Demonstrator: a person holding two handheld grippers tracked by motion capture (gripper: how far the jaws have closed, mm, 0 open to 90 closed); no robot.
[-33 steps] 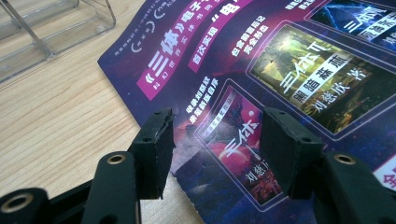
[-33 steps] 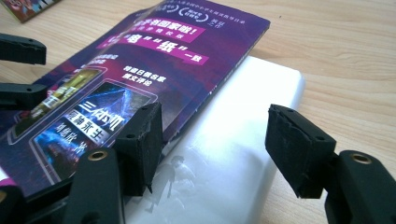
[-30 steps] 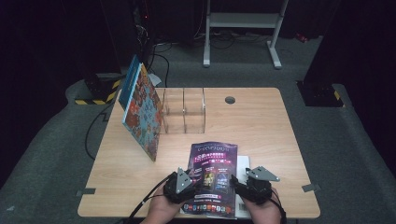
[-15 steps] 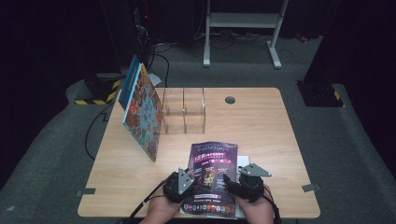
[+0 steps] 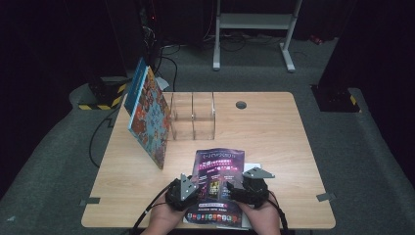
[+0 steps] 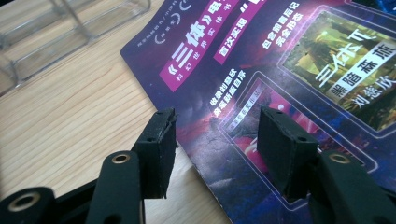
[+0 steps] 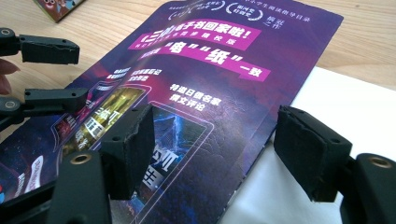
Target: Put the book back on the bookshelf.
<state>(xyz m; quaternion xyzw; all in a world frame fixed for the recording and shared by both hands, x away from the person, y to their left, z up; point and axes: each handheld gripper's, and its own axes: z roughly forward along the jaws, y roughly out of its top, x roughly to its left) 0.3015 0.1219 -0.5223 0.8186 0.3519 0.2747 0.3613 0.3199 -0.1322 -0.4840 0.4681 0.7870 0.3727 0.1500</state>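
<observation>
High view: wooden surface (image 5: 274, 132), clear divider rack (image 5: 193, 116) far ahead of fingers, two books (image 5: 149, 117) leaning at its side. Purple magazine (image 5: 218, 183) flat, not yet lifted or racked (white sheet (image 7: 299, 177) under it). Left gripper (image 6: 212, 140) fingers spread, straddling magazine's edge, gripping nothing. Right gripper (image 7: 229, 149) fingers wide apart over opposite edge, empty. Grasp, lift, placement all judged pending.

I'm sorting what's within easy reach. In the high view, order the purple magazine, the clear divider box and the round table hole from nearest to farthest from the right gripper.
From the right gripper:
1. Purple magazine, directly under it.
2. Clear divider box, ahead, leftward.
3. Round table hole, far edge.
</observation>
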